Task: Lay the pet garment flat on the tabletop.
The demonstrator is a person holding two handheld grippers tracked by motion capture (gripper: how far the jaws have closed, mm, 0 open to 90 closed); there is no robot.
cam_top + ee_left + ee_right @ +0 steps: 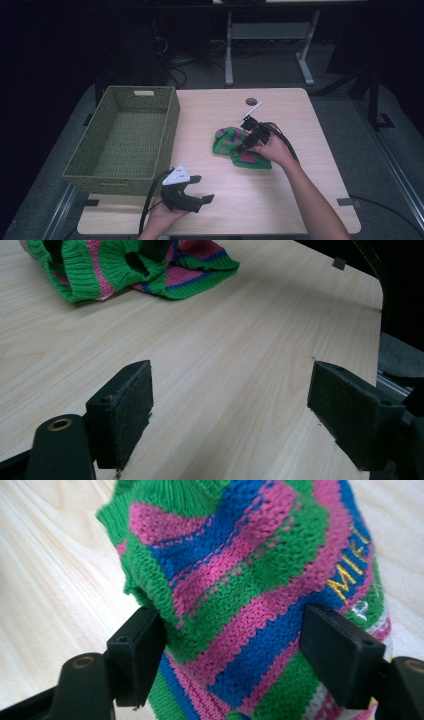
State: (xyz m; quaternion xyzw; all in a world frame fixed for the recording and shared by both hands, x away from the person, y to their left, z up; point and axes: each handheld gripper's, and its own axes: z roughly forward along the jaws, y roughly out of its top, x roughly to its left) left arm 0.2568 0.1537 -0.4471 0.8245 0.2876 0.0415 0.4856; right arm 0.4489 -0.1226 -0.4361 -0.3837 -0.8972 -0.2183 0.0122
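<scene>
Jaws of the right gripper (227, 645) stand spread, one to each side of a raised fold of the knitted garment (250, 580); both pads sit at the wool's edges, but whether they press it yet is hard to say. In the high view that right gripper (248, 141) is down on the garment (239, 148), which lies in a crumpled heap a little right of the table's (300, 125) middle, its green, pink and blue stripes bunched so that its shape cannot be read. The heap's long axis runs roughly from upper left to lower right in that view, and the gripper comes onto it from the right side.

The left gripper (194, 196) is held low near the table's front edge, jaws wide apart with nothing between them, well apart from the garment. Its own view looks across bare wood at the garment (125, 267), far ahead and to the left. The right hand is clearly the nearer one, so the pick-up looks to be its job.

The woven green basket (120, 135) stands at the table's left edge, beside the garment but apart from it, a likely destination. Yellow stitched lettering on the knit is cut off by the right jaw.
</scene>
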